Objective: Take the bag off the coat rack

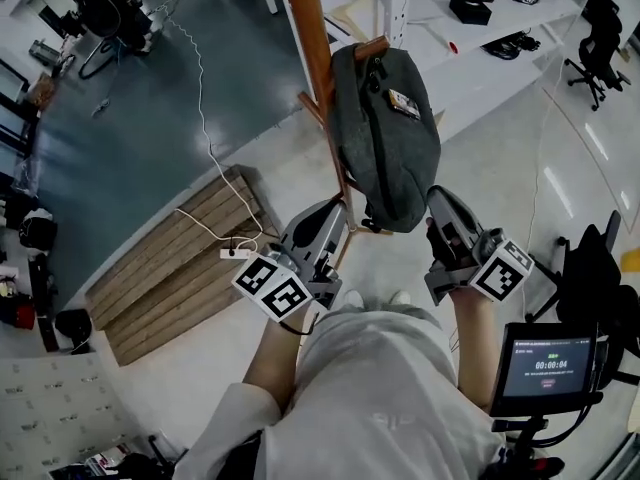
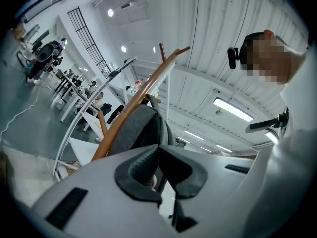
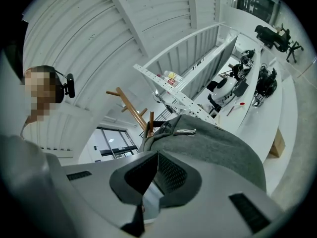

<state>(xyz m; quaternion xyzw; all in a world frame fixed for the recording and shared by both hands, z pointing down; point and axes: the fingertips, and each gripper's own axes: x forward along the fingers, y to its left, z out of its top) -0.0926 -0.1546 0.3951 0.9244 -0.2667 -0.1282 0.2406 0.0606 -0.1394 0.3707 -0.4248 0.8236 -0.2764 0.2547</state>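
only its own view shows left gripper (image 2: 158,148) closed, seemingly empty

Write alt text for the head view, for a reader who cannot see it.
A grey bag hangs from a wooden coat rack. A person below holds the left tool and the right tool up at either side of its lower end.

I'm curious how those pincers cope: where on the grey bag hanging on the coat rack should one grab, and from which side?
Probably its top loop, approached from the free end of the peg, away from the post. The bag hangs by that loop on the upward-slanting peg, so it must lift up and off.
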